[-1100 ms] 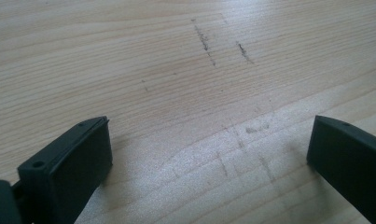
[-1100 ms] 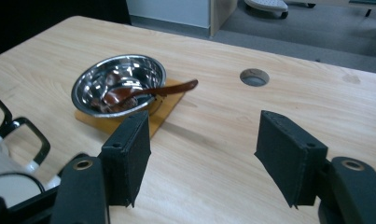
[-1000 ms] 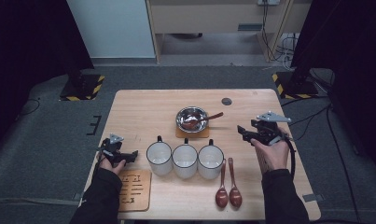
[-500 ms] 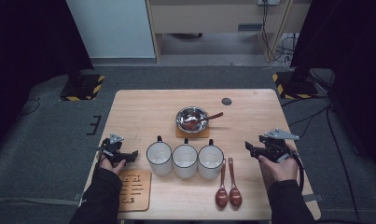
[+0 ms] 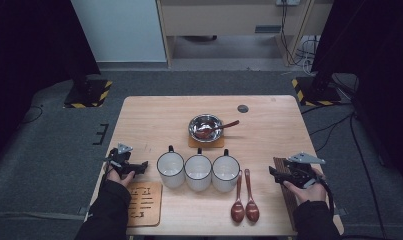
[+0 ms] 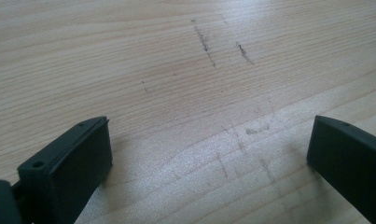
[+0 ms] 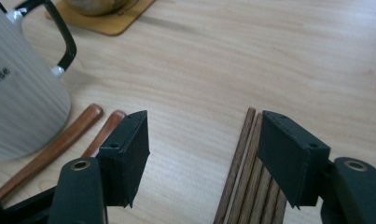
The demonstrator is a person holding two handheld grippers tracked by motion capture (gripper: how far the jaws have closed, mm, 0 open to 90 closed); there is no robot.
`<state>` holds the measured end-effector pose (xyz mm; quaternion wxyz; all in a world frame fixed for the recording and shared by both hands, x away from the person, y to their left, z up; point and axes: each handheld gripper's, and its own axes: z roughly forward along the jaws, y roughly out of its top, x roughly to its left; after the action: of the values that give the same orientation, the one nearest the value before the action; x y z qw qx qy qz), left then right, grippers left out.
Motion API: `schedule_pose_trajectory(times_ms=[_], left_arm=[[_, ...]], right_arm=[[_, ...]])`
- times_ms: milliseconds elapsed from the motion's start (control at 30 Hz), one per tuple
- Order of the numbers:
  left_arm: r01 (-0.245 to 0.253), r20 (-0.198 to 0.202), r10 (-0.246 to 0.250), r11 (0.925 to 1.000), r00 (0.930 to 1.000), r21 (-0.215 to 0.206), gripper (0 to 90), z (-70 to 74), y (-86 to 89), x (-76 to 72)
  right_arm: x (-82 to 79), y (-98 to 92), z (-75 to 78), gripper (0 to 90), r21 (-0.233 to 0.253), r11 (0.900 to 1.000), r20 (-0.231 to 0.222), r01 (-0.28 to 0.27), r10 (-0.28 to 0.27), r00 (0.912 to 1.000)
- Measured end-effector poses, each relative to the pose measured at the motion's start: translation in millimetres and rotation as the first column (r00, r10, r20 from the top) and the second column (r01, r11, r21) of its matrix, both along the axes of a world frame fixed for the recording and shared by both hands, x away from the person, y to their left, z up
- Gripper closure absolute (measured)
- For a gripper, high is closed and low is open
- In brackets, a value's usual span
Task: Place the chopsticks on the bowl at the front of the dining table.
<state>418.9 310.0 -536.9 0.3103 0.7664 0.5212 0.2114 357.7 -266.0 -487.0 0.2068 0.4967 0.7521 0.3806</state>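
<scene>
Three white mugs (image 5: 198, 171) stand in a row on the worktop (image 5: 154, 120); two wooden spoons (image 5: 244, 202) lie beside the right claw (image 5: 274, 173), spread, empty. Left claw (image 5: 143, 165) likewise spread; a third spoon (image 5: 217, 129) seemingly rests in the one bowl (image 5: 205, 126).

Wooden table (image 5: 154, 112) on grey carpet (image 5: 49, 150); black curtains (image 5: 34, 35) at both sides, white panel (image 5: 121, 30) and 2 yellow-black striped bases (image 5: 89, 92) behind.

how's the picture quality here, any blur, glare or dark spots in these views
High view: table evenly lit, floor and corners very dark, a bright glint in the bowl. Left gripper view: wood grain is sharp, the jaws are soft and cast faint shadows. Right gripper view: soft throughout, the mug is blurred and cut off by the edge, the spoons hazy.
</scene>
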Motion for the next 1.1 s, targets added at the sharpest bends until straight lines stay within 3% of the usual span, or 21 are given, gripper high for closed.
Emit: schedule_pose_trajectory(times_ms=[333, 400, 533, 667, 800, 1100], left_arm=[[0.000, 0.000, 0.000, 1.0000, 1.0000, 0.000, 0.0, 0.0, 0.0, 0.0], [0.000, 0.000, 0.000, 1.0000, 1.0000, 0.000, 0.0, 0.0, 0.0, 0.0], [0.000, 0.000, 0.000, 1.0000, 1.0000, 0.000, 0.0, 0.0, 0.0, 0.0], [0.000, 0.000, 0.000, 1.0000, 1.0000, 0.000, 0.0, 0.0, 0.0, 0.0], [0.000, 0.000, 0.000, 1.0000, 1.0000, 0.000, 0.0, 0.0, 0.0, 0.0], [0.000, 0.000, 0.000, 1.0000, 1.0000, 0.000, 0.0, 0.0, 0.0, 0.0]], right_arm=[[-7.0, 0.9, -12.4, 38.9, 0.023, 1.000, -0.028, -0.012, 0.013, 0.9995], [-5.9, 4.6, -16.8, 40.1, 0.015, 1.000, -0.054, -0.024, 0.025, 0.9982], [-3.8, 9.8, -19.7, 43.5, -0.009, 0.999, -0.061, -0.034, 0.033, 0.9976], [-2.5, 8.4, -24.6, 47.3, -0.039, 0.999, -0.087, -0.013, 0.009, 0.9962], [-0.9, 3.3, -26.1, 49.6, -0.042, 0.999, -0.106, 0.013, -0.018, 0.9942], [-0.2, 0.2, -26.7, 54.4, -0.031, 0.999, -0.121, 0.021, -0.024, 0.9924]])
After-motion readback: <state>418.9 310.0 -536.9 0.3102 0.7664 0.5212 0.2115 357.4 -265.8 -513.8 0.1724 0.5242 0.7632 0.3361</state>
